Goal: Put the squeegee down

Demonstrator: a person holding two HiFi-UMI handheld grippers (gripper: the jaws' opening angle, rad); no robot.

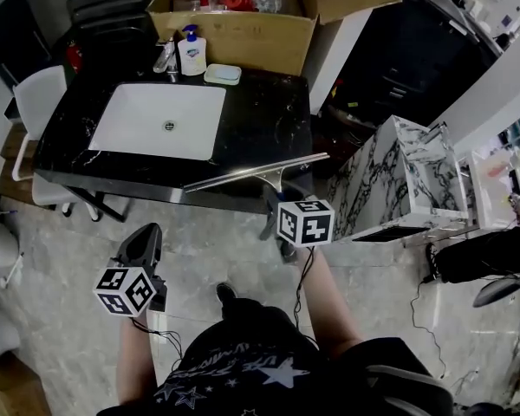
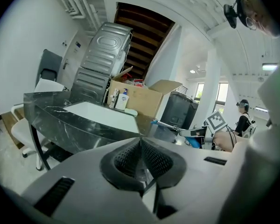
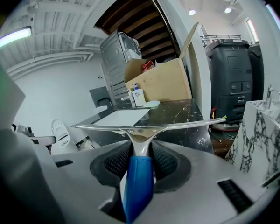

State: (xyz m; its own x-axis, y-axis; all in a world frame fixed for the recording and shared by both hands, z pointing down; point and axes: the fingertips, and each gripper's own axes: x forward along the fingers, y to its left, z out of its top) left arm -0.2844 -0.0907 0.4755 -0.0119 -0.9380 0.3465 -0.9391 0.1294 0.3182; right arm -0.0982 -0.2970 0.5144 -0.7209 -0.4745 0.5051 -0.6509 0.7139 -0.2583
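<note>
**Head view.** You hold two tools. Your right tool [image 1: 274, 199] is just below centre, and the one squeegee [image 1: 243, 174] stands out from it at 12 o'clock. Its blade runs from 8 to 2 o'clock across the near edge of the bench [image 1: 269, 120]. This view does not show whether blade and bench touch. Your left tool [image 1: 144, 243] is at 8 o'clock, over the floor [image 1: 208, 250] and well apart from the bench. The bench carries one sink [image 1: 156, 115]. At the sink's 12 o'clock stand one bottle [image 1: 191, 55] and one dish [image 1: 223, 74], with one open box [image 1: 243, 33] behind them.

**Left gripper view.** Only here can you see that the left tool's jaws are pressed together with nothing between them. At 3 o'clock you can see the right tool's marker cube [image 2: 217, 121], with the squeegee's blade reaching toward 9 o'clock from it.

**Right gripper view.** The right tool's jaws are clamped on the squeegee's handle. The handle is blue, which the head view hides. The blade lies level across the view at 12 o'clock of the jaws, with the bench beyond it.
</note>
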